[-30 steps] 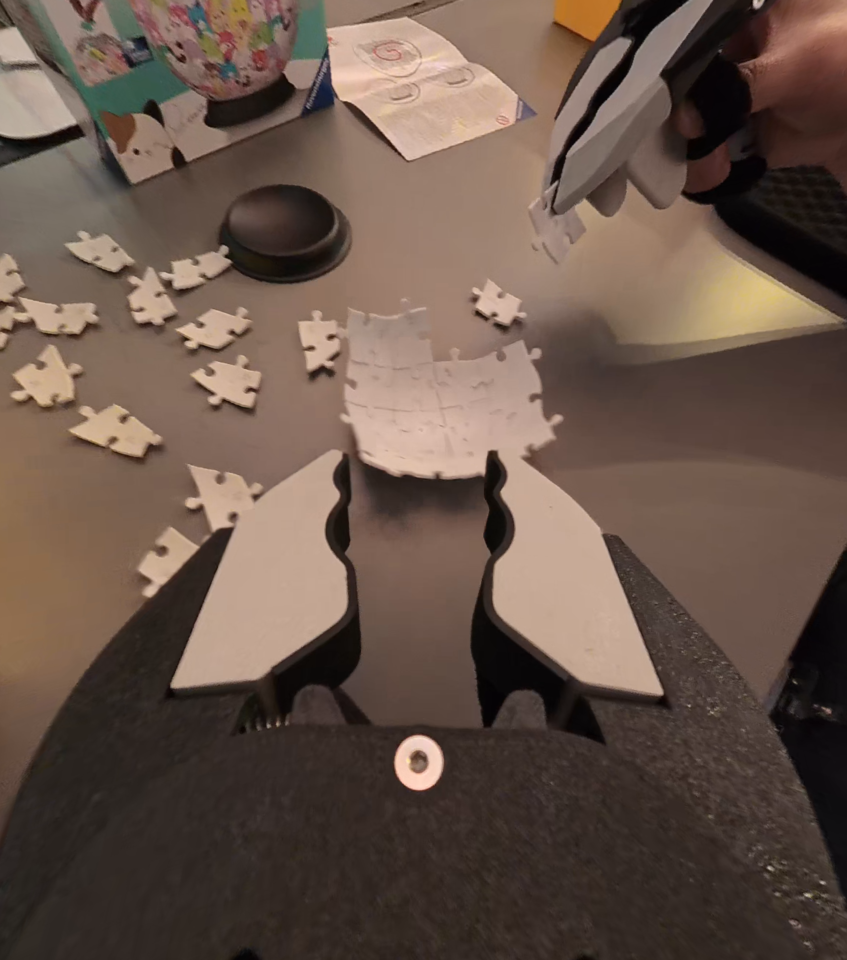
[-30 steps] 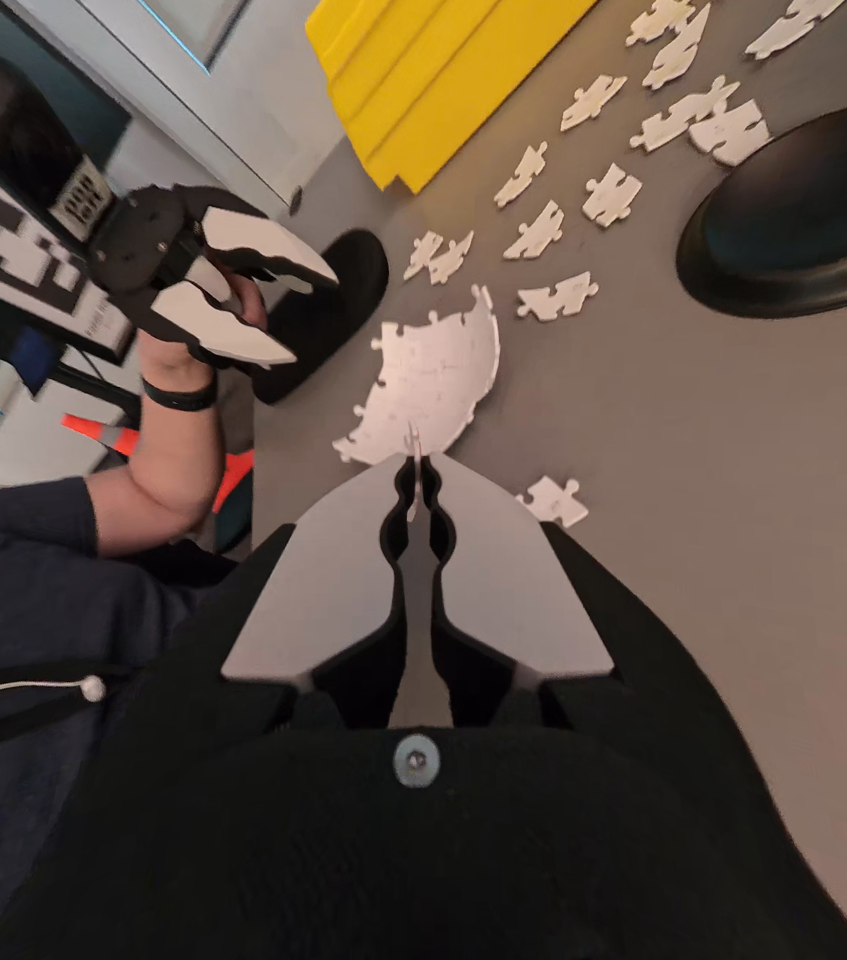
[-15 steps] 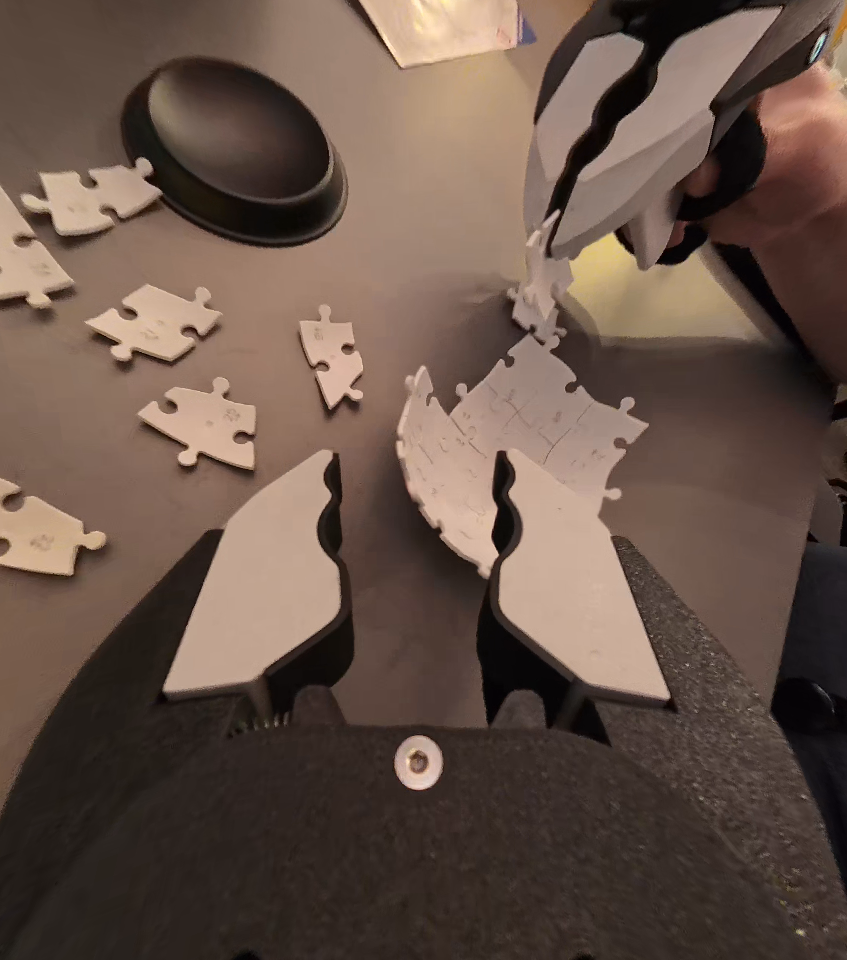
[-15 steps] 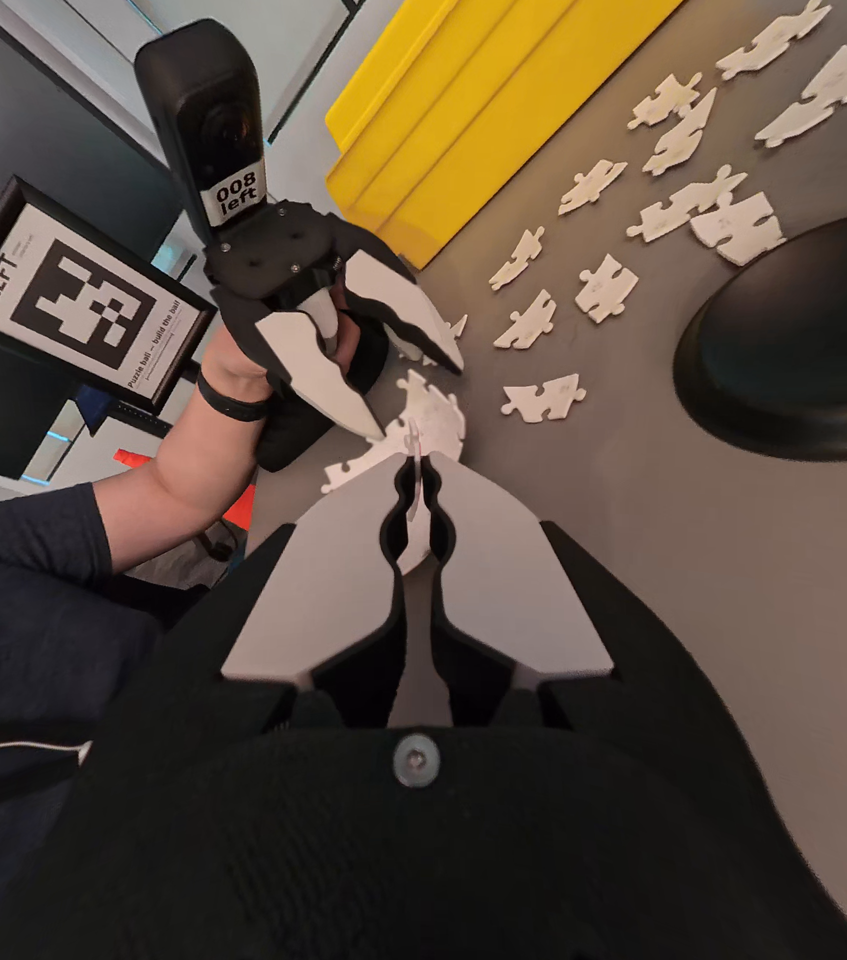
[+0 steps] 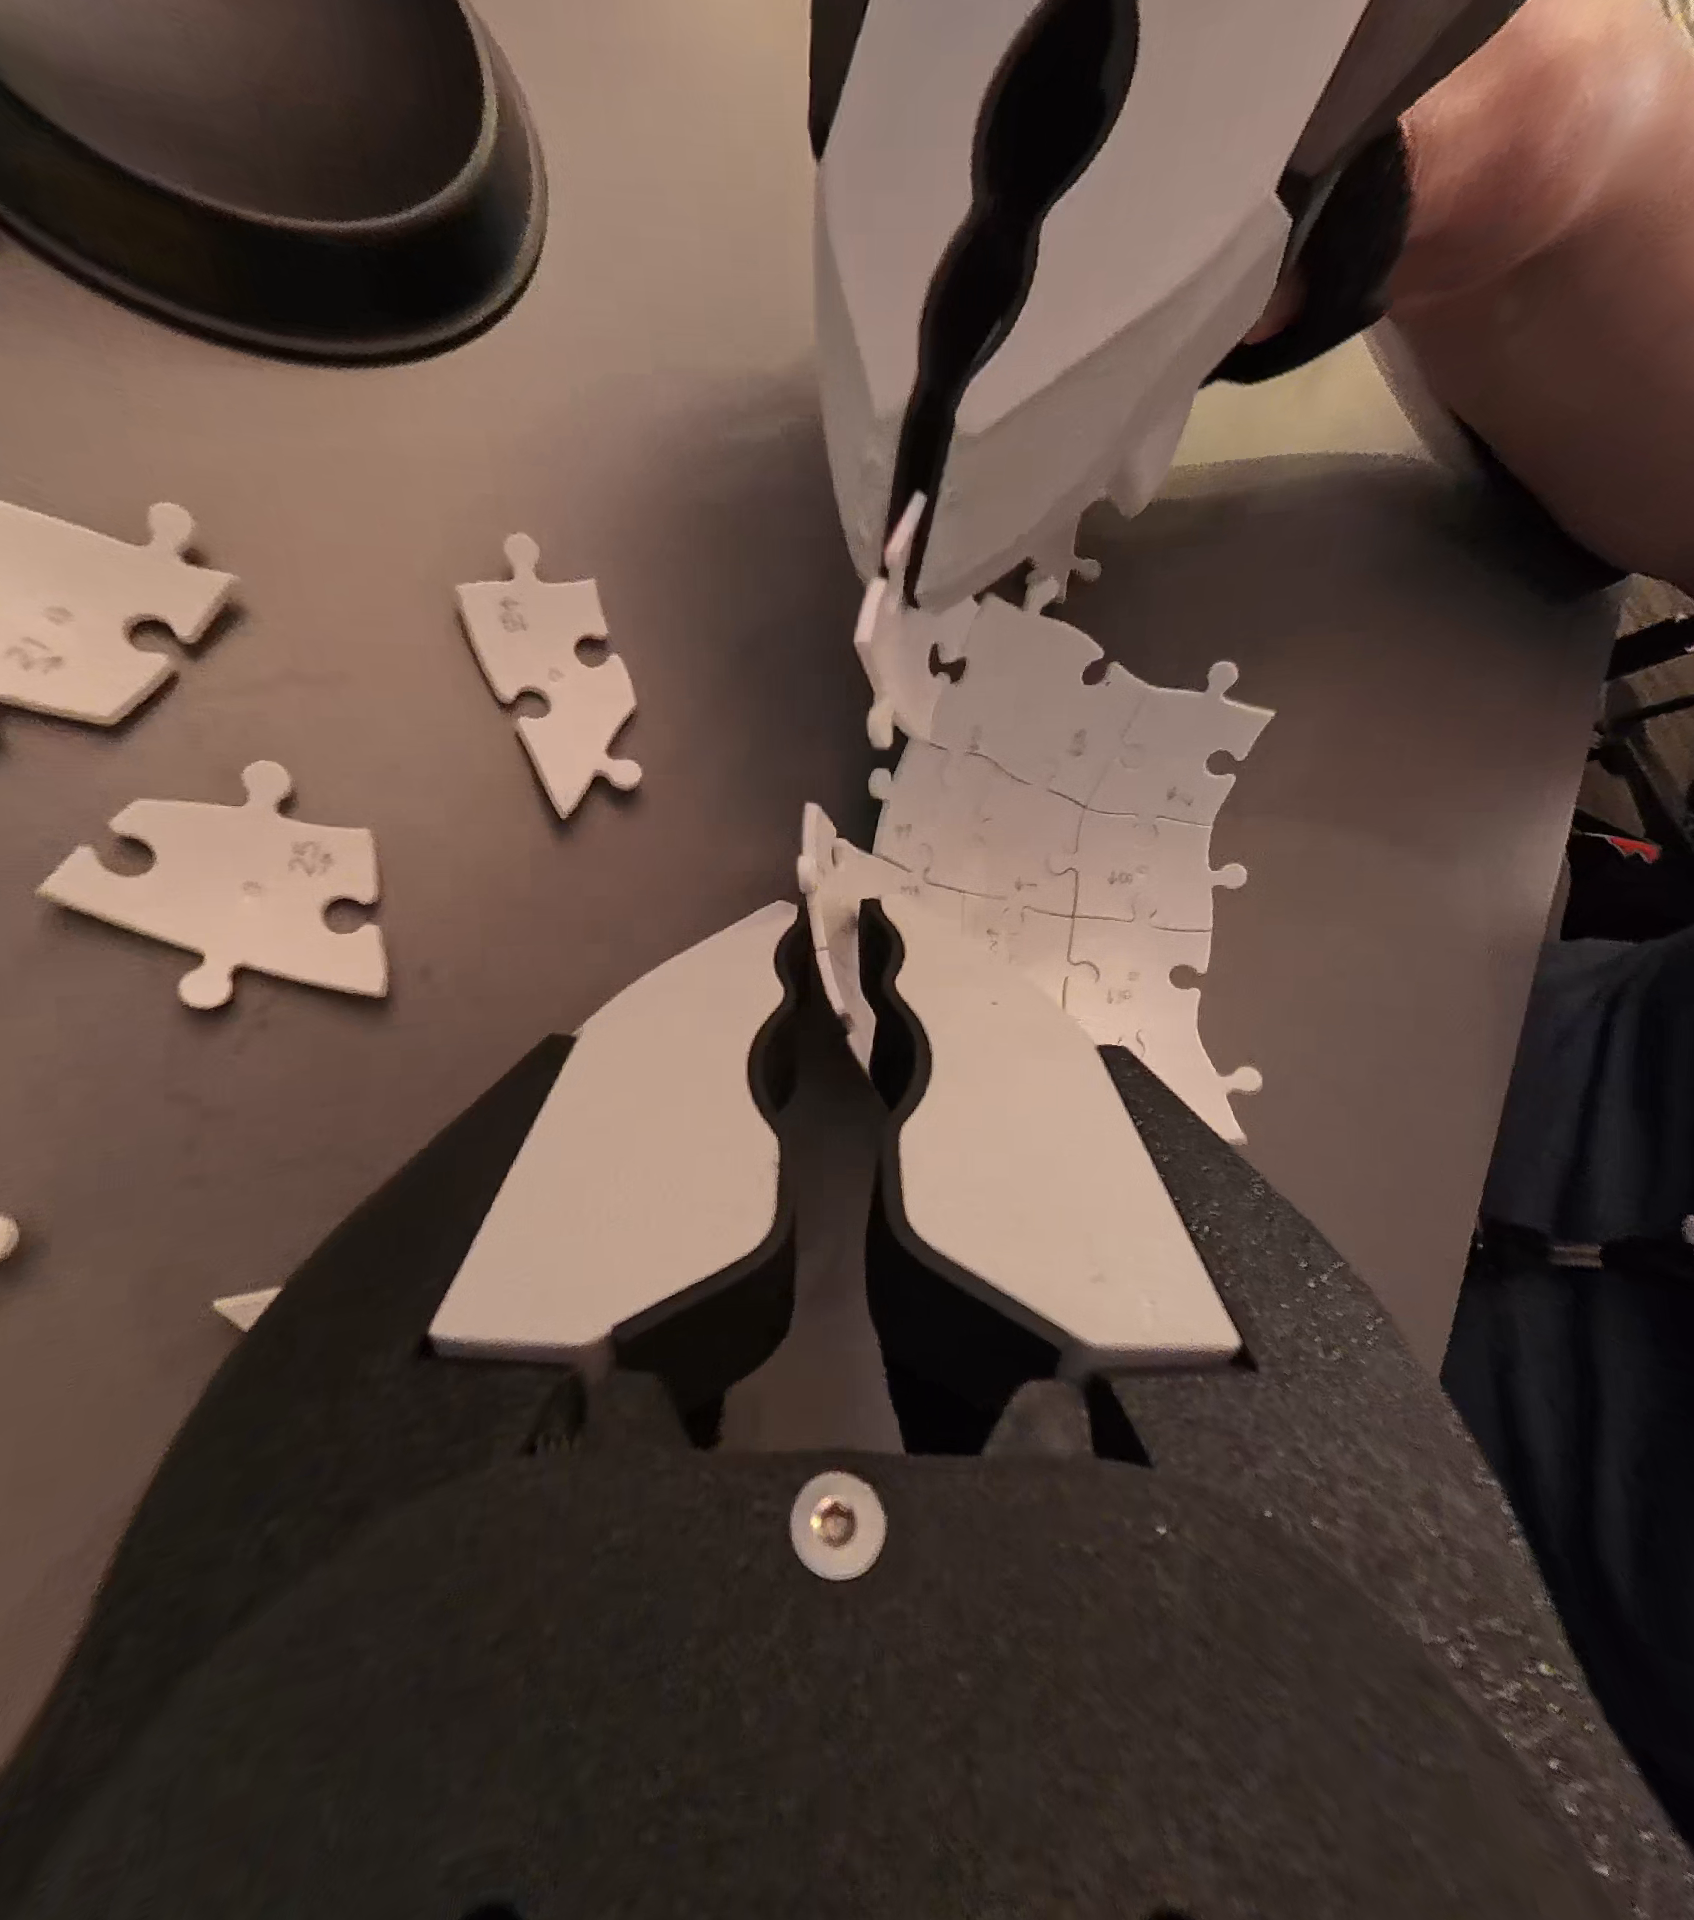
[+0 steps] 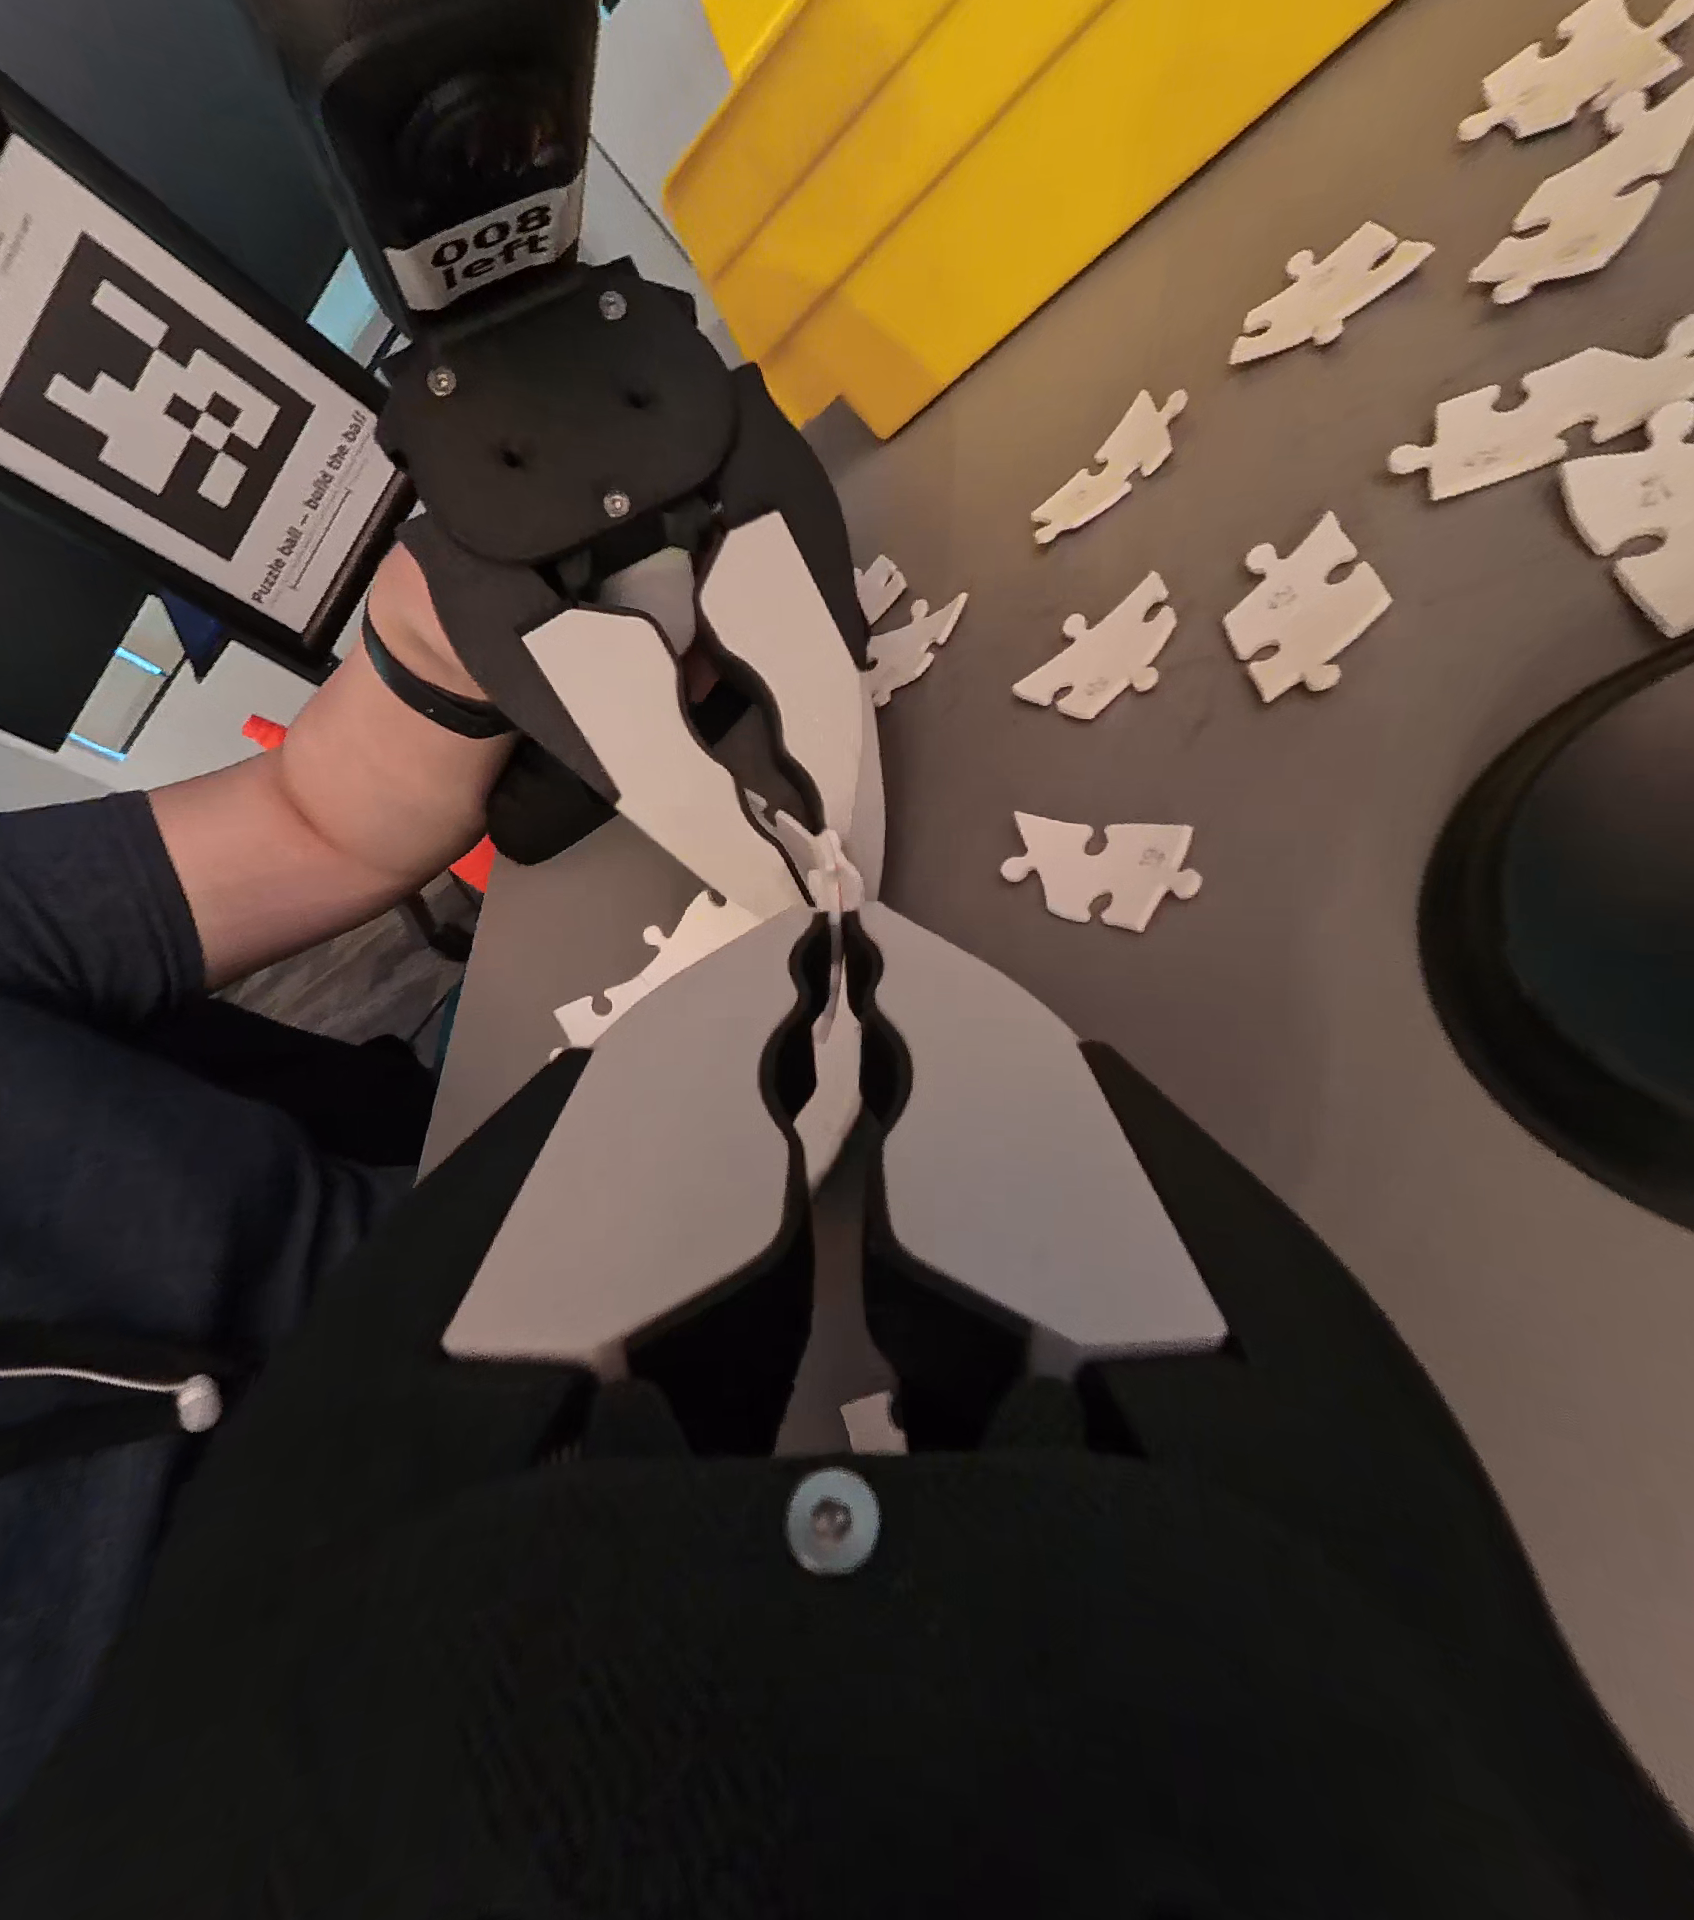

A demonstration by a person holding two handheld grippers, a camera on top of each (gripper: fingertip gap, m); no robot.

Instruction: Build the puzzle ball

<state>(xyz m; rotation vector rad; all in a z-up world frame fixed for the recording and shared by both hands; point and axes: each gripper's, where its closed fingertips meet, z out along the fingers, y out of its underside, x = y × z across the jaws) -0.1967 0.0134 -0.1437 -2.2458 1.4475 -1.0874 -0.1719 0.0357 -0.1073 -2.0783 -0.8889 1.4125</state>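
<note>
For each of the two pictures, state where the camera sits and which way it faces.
Left wrist view: on the left tongs, facing forward-down at the assembled panel on the table; right forearm shows.
Right wrist view: on the right tongs, facing the left tongs; left forearm and sleeve show.
Shared: both tongs, panel, black stand, loose pieces.

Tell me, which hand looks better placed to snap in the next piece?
Right, probably. The right tool is shut on a loose piece at the top edge of the panel. The left tool is shut on the panel's lower edge, steadying it.
</note>
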